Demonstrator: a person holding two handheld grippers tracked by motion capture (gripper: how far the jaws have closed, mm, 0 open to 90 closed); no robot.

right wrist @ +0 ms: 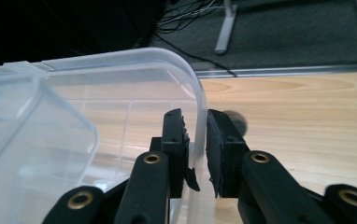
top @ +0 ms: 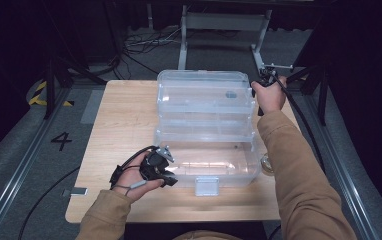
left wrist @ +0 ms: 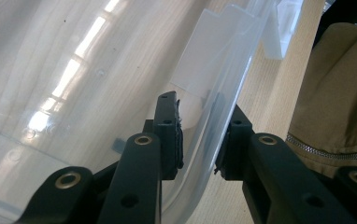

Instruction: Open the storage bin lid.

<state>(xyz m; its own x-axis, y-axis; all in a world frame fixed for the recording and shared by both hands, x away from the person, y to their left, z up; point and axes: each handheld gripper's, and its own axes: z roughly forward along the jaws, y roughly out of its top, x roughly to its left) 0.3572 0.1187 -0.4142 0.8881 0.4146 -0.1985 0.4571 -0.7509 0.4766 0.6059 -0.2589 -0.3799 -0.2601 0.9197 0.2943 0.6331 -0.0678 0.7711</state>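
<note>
- The light wooden table (top: 119, 115) carries everything; it stands on a grey floor with a painted number four (top: 61, 140).
- A large clear plastic storage box (top: 214, 162) sits at the middle of the table, its clear hinged lid (top: 204, 95) thrown open and lying behind it.
- The right gripper (top: 266, 79) is at the lid's far right corner. In the right gripper view its fingers (right wrist: 219, 154) are clamped on the lid's rounded rim (right wrist: 198, 116), one inside, one outside.
- The left gripper (top: 160, 167) is at the box's near left wall. In the left gripper view its fingers (left wrist: 172, 135) straddle the wall (left wrist: 223, 107); whether both pads press it I cannot tell.
- A small clear latch tab (top: 206, 186) hangs from the box's front edge.
</note>
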